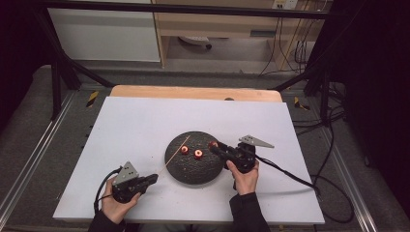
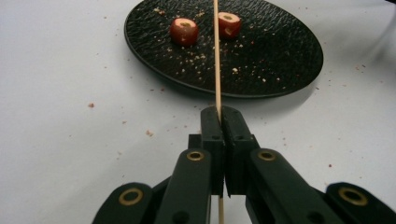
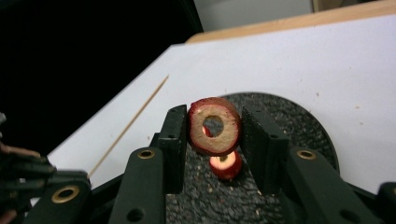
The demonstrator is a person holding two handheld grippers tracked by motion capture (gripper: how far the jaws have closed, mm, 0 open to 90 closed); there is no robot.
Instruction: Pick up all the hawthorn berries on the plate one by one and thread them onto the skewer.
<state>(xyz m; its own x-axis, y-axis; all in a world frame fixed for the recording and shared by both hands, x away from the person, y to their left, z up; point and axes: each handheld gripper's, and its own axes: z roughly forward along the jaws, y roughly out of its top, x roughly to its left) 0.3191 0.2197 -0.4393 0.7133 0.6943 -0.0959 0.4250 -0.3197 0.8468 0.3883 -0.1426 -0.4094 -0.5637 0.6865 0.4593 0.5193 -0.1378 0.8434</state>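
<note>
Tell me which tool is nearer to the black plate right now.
Right. The right tool hangs over the black plate's right edge, gripping a red ring-shaped piece. The left tool sits off its lower left, clamping the skewer.

My black left gripper [image 2: 219, 116] pinches a pale wooden skewer [image 2: 216, 56], my black right gripper [image 3: 212, 133] a red-skinned, tan-fleshed fruit ring [image 3: 214, 126], over a black pebble-textured plate [image 1: 193, 171] with two more red pieces [image 1: 192, 152] on a white mat [image 1: 135, 121].
</note>
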